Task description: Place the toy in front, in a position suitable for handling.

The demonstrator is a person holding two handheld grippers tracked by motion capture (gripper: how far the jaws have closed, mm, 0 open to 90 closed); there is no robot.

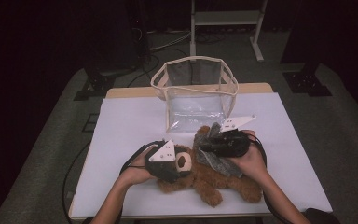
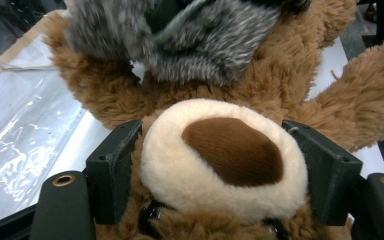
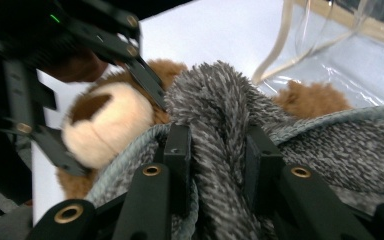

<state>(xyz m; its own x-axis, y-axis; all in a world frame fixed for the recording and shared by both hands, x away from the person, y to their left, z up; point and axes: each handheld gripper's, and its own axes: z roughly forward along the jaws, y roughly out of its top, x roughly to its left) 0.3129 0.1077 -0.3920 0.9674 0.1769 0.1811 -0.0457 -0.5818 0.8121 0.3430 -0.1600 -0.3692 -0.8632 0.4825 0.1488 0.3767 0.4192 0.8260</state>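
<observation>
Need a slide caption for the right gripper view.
Right gripper fingers pinch a grey knit scarf on the teddy bear.

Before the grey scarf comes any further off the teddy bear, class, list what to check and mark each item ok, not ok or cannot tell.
1. Left claw clamps the teddy bear by its muzzle: ok.
2. Right claw shut on a fold of the grey scarf: ok.
3. Scarf fully free of the bear's neck: not ok, it lies over the body.
4. Clear bag stands open behind the bear: ok.
5. Bear lies flat on the white table: ok.
6. Scarf knotted or just wrapped: cannot tell.
</observation>
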